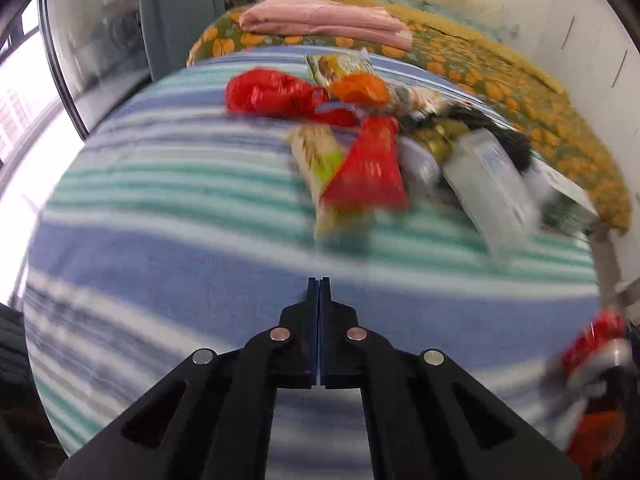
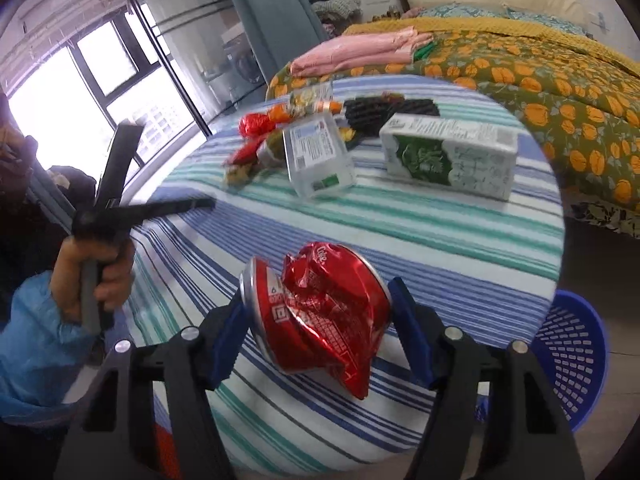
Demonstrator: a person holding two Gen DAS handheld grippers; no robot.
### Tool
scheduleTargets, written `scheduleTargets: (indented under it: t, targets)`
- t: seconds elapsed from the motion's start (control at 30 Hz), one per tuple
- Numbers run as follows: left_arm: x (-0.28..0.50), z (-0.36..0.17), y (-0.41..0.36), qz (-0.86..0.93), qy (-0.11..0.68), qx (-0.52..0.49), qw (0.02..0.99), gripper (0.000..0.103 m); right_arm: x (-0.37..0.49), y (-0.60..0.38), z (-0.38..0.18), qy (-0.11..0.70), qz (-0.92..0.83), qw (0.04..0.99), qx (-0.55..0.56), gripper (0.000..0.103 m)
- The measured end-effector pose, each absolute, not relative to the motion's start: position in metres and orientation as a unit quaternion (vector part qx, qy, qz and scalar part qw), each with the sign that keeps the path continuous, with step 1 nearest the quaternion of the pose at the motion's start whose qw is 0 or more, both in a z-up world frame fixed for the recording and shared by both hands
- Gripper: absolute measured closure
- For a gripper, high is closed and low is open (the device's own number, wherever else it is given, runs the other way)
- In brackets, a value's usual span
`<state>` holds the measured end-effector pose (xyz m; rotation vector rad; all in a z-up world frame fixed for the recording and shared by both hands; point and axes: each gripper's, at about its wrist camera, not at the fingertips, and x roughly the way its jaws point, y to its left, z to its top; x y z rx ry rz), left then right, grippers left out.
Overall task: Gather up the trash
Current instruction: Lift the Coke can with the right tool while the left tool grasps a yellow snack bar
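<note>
My right gripper (image 2: 320, 316) jaws squeezing a squashed red can (image 2: 316, 320), my left gripper (image 1: 319, 284) jaws shut tight on nothing, trash pile (image 1: 380, 140) on the striped desk (image 1: 180, 240), blue basket (image 2: 576, 356) beside it

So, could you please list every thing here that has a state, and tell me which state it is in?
Left gripper: shut, holding nothing.
Right gripper: shut on the crushed red can.
Crushed red can: dented, held above the striped cloth.
Green-and-white carton: lying on its side.
Clear plastic container: tipped, tilted.
Blue basket: upright beside the table; contents hidden.
</note>
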<state>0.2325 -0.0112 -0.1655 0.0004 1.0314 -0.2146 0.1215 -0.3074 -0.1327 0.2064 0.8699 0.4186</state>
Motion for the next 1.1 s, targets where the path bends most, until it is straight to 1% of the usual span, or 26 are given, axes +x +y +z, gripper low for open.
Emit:
scheduleTargets:
  t: [0.1, 0.13, 0.17, 0.2, 0.23, 0.27, 0.3, 0.5, 0.6, 0.63, 0.67, 0.7, 0.73, 0.77, 0.8, 0.9, 1.0, 1.1]
  targets:
    - [0.202, -0.168, -0.008, -0.125, 0.496, 0.004, 0.859, 0.103, 0.12, -0.311, -0.13, 0.417, 0.194, 0.882, 0.099, 0.038]
    - [0.195, -0.168, -0.008, -0.125, 0.495, 0.003, 0.86, 0.101, 0.12, -0.311, -0.132, 0.419, 0.192, 0.882, 0.097, 0.038]
    - [0.192, -0.167, -0.007, -0.124, 0.494, -0.001, 0.861, 0.097, 0.121, -0.31, -0.135, 0.423, 0.19, 0.881, 0.094, 0.038]
    - [0.192, -0.167, -0.007, -0.121, 0.489, -0.006, 0.864, 0.073, 0.121, -0.31, -0.138, 0.426, 0.189, 0.88, 0.093, 0.038]
    - [0.195, -0.164, -0.006, -0.112, 0.483, -0.006, 0.868, 0.037, 0.122, -0.309, -0.14, 0.43, 0.187, 0.878, 0.092, 0.038]
    - [0.2, -0.159, -0.006, -0.093, 0.467, 0.001, 0.88, 0.027, 0.122, -0.307, -0.142, 0.431, 0.187, 0.878, 0.09, 0.038]
    - [0.206, -0.156, -0.006, -0.085, 0.453, 0.007, 0.888, 0.023, 0.121, -0.305, -0.143, 0.432, 0.186, 0.878, 0.086, 0.038]
    - [0.264, -0.17, -0.039, -0.077, 0.459, 0.074, 0.882, 0.025, 0.12, -0.302, -0.145, 0.429, 0.179, 0.881, 0.085, 0.037]
    - [0.283, -0.167, -0.054, -0.055, 0.444, 0.083, 0.89, 0.025, 0.12, -0.301, -0.146, 0.427, 0.176, 0.883, 0.086, 0.037]
    - [0.286, -0.168, -0.055, -0.045, 0.442, 0.086, 0.892, 0.026, 0.121, -0.301, -0.146, 0.426, 0.175, 0.884, 0.084, 0.037]
    - [0.288, -0.169, -0.054, -0.037, 0.443, 0.087, 0.891, 0.032, 0.121, -0.3, -0.147, 0.426, 0.174, 0.884, 0.082, 0.038]
    - [0.289, -0.172, -0.05, -0.037, 0.45, 0.082, 0.889, 0.05, 0.121, -0.3, -0.146, 0.426, 0.175, 0.884, 0.082, 0.038]
    - [0.287, -0.172, -0.045, -0.055, 0.451, 0.06, 0.889, 0.063, 0.121, -0.301, -0.146, 0.427, 0.177, 0.883, 0.083, 0.039]
    - [0.283, -0.171, -0.041, -0.058, 0.454, 0.056, 0.888, 0.064, 0.121, -0.301, -0.145, 0.428, 0.182, 0.881, 0.089, 0.039]
    - [0.277, -0.17, -0.039, -0.056, 0.454, 0.063, 0.887, 0.074, 0.12, -0.301, -0.144, 0.427, 0.183, 0.881, 0.091, 0.039]
    - [0.248, -0.166, -0.019, -0.075, 0.467, 0.049, 0.88, 0.08, 0.117, -0.303, -0.139, 0.422, 0.188, 0.881, 0.1, 0.04]
    - [0.207, -0.163, 0.007, -0.093, 0.481, 0.012, 0.872, 0.081, 0.114, -0.307, -0.131, 0.414, 0.194, 0.881, 0.12, 0.04]
    - [0.18, -0.157, 0.008, -0.118, 0.483, -0.005, 0.868, 0.082, 0.114, -0.31, -0.125, 0.407, 0.193, 0.883, 0.13, 0.04]
